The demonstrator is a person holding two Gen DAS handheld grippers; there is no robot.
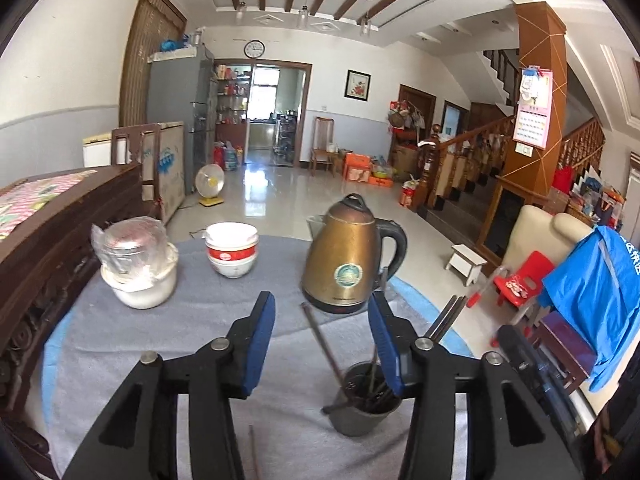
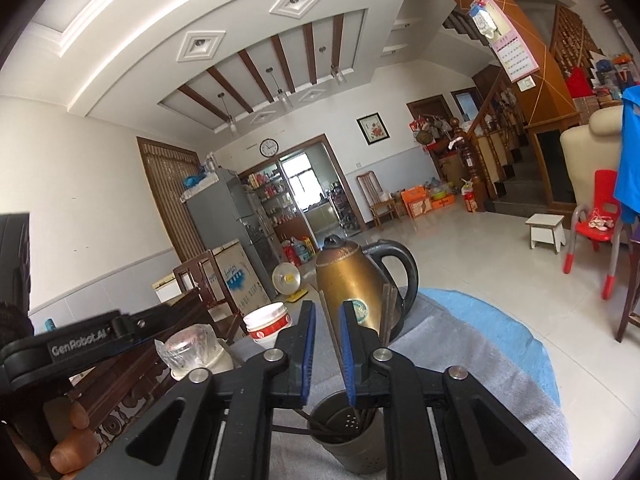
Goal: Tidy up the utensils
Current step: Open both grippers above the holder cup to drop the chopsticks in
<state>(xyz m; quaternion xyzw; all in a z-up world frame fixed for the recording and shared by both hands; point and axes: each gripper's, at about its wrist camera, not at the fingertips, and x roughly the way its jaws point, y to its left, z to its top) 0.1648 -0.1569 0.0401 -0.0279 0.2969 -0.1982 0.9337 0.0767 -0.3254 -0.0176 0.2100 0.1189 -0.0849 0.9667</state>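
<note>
A dark grey utensil cup (image 1: 366, 400) stands on the grey-clothed table with several dark chopsticks (image 1: 444, 318) sticking out of it. One loose chopstick (image 1: 322, 340) leans on its rim and another (image 1: 255, 454) lies on the cloth near the front. My left gripper (image 1: 322, 344) is open, just behind and above the cup, empty. In the right wrist view the cup (image 2: 352, 436) sits under my right gripper (image 2: 329, 344). Its jaws are narrowly apart, and a thin chopstick (image 2: 334, 336) rises between them. More chopsticks (image 2: 387, 312) stand to the right.
A gold electric kettle (image 1: 346, 258) stands behind the cup. Stacked white and red bowls (image 1: 232, 250) and a plastic-wrapped jar on a white bowl (image 1: 136, 264) sit at the table's far left. A dark wooden cabinet (image 1: 60, 240) borders the left edge. The left gripper body (image 2: 76, 340) shows in the right wrist view.
</note>
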